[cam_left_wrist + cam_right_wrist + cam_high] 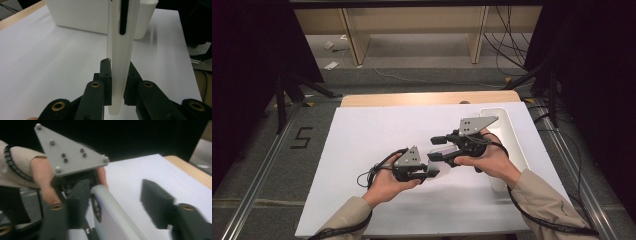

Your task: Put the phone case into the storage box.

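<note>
White case (119, 65): we saw it upright between the pads of our left gripper (117, 82), squeezed tight.
Right gripper (117, 205): we had let go; case beside one pad.
Tray (82, 17): behind.

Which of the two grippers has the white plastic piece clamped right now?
The left gripper: its pads press the white plastic piece from both sides. The right gripper stands open around it.
</note>
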The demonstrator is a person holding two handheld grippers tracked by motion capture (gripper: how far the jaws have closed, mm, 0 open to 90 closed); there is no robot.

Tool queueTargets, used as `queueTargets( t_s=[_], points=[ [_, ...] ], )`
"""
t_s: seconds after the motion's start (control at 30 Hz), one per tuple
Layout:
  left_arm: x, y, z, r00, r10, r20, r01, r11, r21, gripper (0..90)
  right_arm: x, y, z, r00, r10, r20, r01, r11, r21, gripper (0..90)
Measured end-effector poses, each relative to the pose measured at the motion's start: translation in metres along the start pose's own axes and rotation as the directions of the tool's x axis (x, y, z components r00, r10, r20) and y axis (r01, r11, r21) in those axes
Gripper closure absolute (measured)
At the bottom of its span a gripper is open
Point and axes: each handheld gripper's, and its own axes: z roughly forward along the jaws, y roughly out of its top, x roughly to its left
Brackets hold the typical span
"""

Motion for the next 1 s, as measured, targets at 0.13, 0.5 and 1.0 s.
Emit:
queueTargets(
  t_s=[0.13,0.5,1.0],
  points=[
    [0.000,0.000,-0.001,0.9987,-0.022,-0.045,0.023,0.9997,0.007,80.4,-0.003,-0.001,-0.001,0.9987,0.010,0.050,-0.008,0.9996,-0.028,26.2],
    [0.000,0.004,-0.006,0.9808,-0.091,-0.172,0.091,0.9958,-0.007,80.3,-0.009,-0.004,-0.009,0.9832,0.064,0.171,-0.046,0.9930,-0.109,16.4],
    [0.005,0.006,-0.009,0.9378,-0.210,-0.277,0.206,0.9776,-0.042,80.3,-0.009,-0.013,-0.003,0.9461,0.110,0.305,-0.065,0.9860,-0.154,5.0]
  ],
)
